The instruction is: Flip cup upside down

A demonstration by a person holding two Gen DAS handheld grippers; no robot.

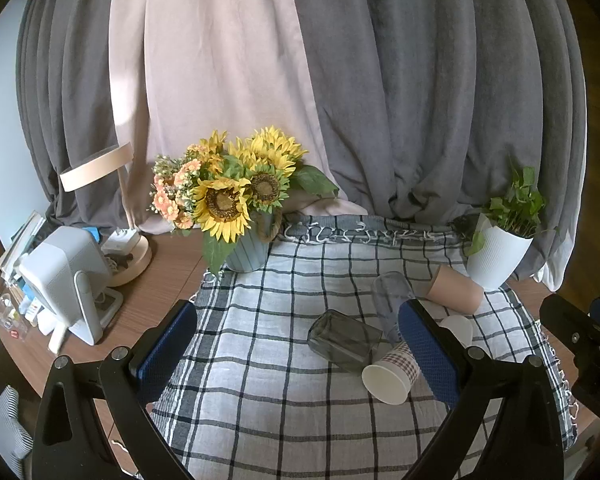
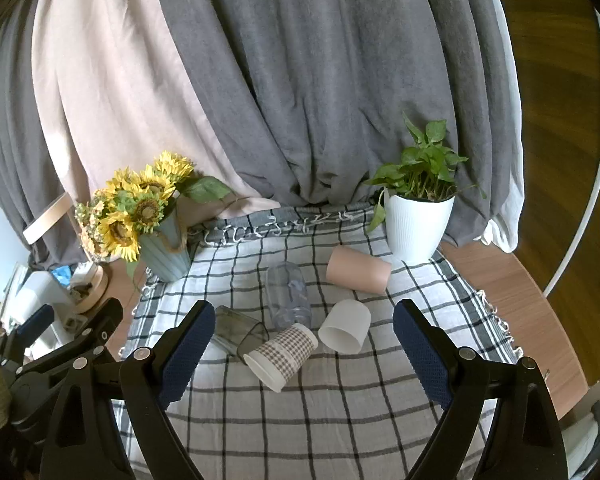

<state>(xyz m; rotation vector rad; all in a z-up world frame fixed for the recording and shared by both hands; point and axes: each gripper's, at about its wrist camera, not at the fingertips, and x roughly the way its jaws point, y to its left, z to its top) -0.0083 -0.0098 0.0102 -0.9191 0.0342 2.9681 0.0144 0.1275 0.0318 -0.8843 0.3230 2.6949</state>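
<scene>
Grey curtains back a table [image 2: 512, 280] with a checked cloth [image 2: 340, 412], where five cups, the plaid paper cup [image 2: 284, 354] nearest, all lie on their sides unflipped, while left gripper [image 1: 296, 356] and right gripper [image 2: 304, 354] hover wide, holding nothing.

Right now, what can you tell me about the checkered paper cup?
The checkered cup looks like paper, with a brown-and-white plaid band around its body and a plain white rim and inside. It looks empty. It lies on its side on the checked cloth, its open mouth pointing toward the cameras and a bit left. Its side rests against the dark glass, also tipped over, and its base end meets the clear cup behind it. The white cup sits just to its right. No jaws touch it.
</scene>
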